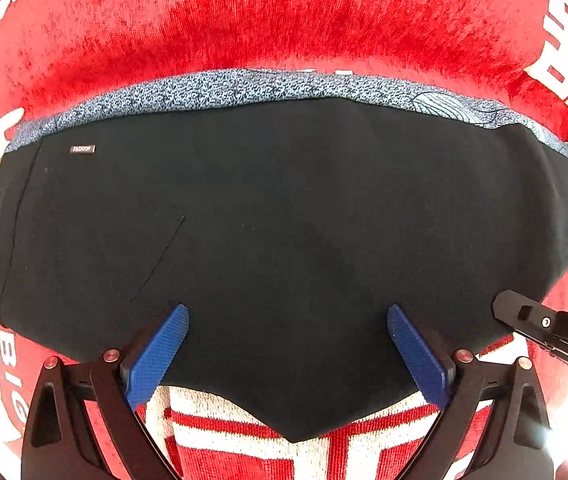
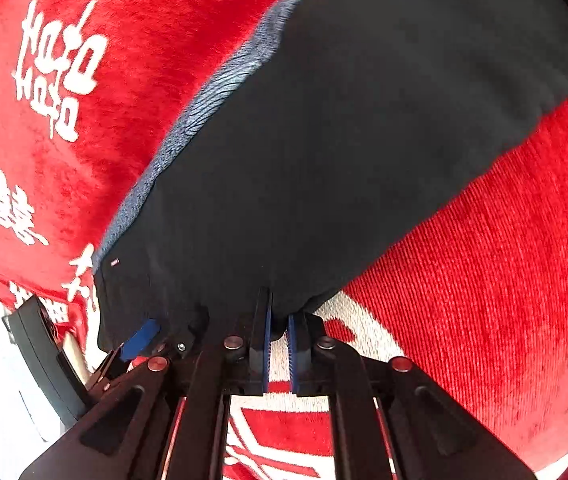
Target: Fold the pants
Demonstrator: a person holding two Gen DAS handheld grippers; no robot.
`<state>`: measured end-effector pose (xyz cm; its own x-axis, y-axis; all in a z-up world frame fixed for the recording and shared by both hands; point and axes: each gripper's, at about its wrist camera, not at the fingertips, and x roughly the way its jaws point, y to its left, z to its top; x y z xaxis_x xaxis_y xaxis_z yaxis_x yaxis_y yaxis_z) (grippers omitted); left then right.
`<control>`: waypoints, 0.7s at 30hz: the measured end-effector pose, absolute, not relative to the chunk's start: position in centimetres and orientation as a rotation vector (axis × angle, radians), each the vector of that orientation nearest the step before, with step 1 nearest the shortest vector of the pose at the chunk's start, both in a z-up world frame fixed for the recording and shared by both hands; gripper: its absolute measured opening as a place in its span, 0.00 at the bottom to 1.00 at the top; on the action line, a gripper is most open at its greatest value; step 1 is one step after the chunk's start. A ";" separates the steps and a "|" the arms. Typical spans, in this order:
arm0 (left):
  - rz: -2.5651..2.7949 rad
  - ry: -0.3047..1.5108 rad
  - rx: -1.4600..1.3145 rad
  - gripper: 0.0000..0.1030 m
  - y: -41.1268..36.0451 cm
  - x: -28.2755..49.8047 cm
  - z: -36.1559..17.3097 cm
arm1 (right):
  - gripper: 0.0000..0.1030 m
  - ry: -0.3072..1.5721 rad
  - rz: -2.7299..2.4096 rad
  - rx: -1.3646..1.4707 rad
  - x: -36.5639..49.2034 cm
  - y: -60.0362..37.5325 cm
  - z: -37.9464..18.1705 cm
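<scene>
The black pants (image 1: 284,220) lie flat on a red blanket, with a blue-grey speckled lining strip (image 1: 244,88) along their far edge and a small label (image 1: 82,149) at the far left. My left gripper (image 1: 287,320) is open, its blue pads (image 1: 156,356) spread over the near edge of the pants, holding nothing. My right gripper (image 2: 280,320) is shut on the near edge of the pants (image 2: 363,140), pinching the cloth between its blue pads. The right gripper's black tip also shows in the left wrist view (image 1: 523,312) at the pants' right edge.
The red plush blanket (image 1: 284,12) with white characters (image 2: 56,64) covers the surface all around the pants. A white and red patterned band (image 1: 244,436) runs along the near side. The left gripper's body shows at the lower left of the right wrist view (image 2: 44,344).
</scene>
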<state>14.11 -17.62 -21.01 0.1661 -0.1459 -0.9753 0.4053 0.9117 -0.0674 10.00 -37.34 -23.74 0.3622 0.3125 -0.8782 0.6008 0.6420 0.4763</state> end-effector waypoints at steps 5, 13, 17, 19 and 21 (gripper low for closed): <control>-0.370 1.359 0.227 0.98 -17.3 14.5 -18.6 | 0.16 1.259 -0.211 0.899 8.7 -38.5 -21.7; -0.368 1.320 0.249 0.98 -21.1 16.7 -17.9 | 0.17 1.185 -0.323 0.593 9.8 -44.5 -17.1; -0.342 1.323 0.284 0.99 -22.4 16.4 -20.0 | 0.13 1.322 -0.356 0.397 11.4 -46.4 -20.6; -0.341 1.348 0.245 0.99 -21.9 16.7 -20.1 | 0.10 1.289 -0.367 0.449 10.1 -48.8 -20.5; -0.336 1.368 0.245 0.99 -21.4 17.0 -19.8 | 0.11 1.240 -0.532 0.502 7.5 -52.5 -18.7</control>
